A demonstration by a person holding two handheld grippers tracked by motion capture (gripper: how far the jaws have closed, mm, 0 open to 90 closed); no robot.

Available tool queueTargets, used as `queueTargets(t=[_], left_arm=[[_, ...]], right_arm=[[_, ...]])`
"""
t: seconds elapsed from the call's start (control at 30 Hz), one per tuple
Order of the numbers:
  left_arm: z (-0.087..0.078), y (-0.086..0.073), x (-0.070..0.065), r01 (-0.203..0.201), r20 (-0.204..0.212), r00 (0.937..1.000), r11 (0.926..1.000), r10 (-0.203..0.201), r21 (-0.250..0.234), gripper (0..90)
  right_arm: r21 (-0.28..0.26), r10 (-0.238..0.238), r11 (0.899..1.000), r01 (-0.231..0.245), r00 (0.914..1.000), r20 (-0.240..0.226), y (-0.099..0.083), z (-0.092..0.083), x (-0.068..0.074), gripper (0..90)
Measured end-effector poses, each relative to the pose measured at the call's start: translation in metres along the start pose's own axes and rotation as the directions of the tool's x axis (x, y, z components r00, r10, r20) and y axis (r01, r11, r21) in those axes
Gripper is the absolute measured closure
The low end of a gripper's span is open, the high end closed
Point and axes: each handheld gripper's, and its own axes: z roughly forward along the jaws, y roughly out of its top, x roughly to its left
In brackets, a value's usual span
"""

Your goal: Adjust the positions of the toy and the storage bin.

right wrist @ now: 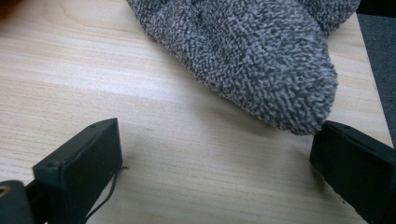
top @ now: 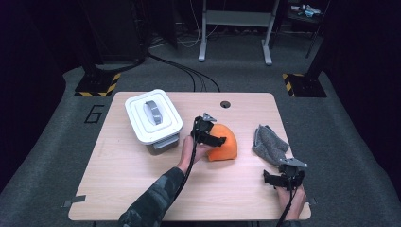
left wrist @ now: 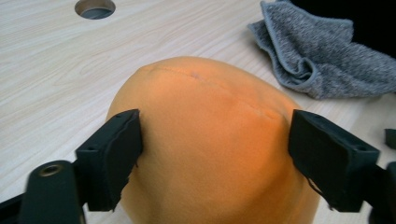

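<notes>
Orange cushion lies near the middle of the table, a domed soft lump with bare wood all round it. In the high view the left claw sits over the cushion's left flank, the person's forearm reaching in from the near edge. A white lidded bin stands to the left, near but apart from the cushion, well in from the table's far-left corner. A grey cloth lies crumpled to the right, close to the table's right edge. The right claw rests just below the cloth near the right front corner. A round cable hole sits by the far edge. The near left part of the table gives the widest free run.

In the left gripper view the cushion bulges between the jaws, which stand wide; both pads lie against its sides, and whether they press in I cannot tell. No earlier view bears on it. The cloth lies beyond, apart from the cushion.

In the right gripper view the jaws stand wide on bare wood, the cloth drooping toward the right jaw, its tip just beside it.
</notes>
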Motion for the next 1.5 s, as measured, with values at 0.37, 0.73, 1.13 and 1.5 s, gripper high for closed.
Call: queueTargets(t=[0.37,0.73,1.13,1.5], left_arm=[[0.006,-0.009,-0.003,-0.034,-0.001,0.9994,0.9993,0.034,0.014,55.8],[0.003,-0.018,-0.002,-0.038,0.008,0.9992,0.9973,0.038,-0.062,71.1],[-0.010,-0.019,-0.005,-0.050,0.010,0.9986,0.9936,0.051,-0.101,71.9],[-0.025,-0.026,-0.008,-0.052,0.030,0.9980,0.9916,0.056,-0.119,71.7]], right_arm=[[-0.004,0.003,1.000,-0.003,1.0000,-0.002,0.000,0.000,0.000,2.5],[-0.007,0.009,1.000,-0.009,1.0000,0.000,-0.001,-0.001,0.001,3.5],[-0.007,0.002,1.000,-0.002,1.0000,0.003,-0.001,-0.001,0.001,3.6],[-0.011,-0.010,1.000,0.011,0.9999,0.009,-0.001,-0.001,0.002,3.5]])
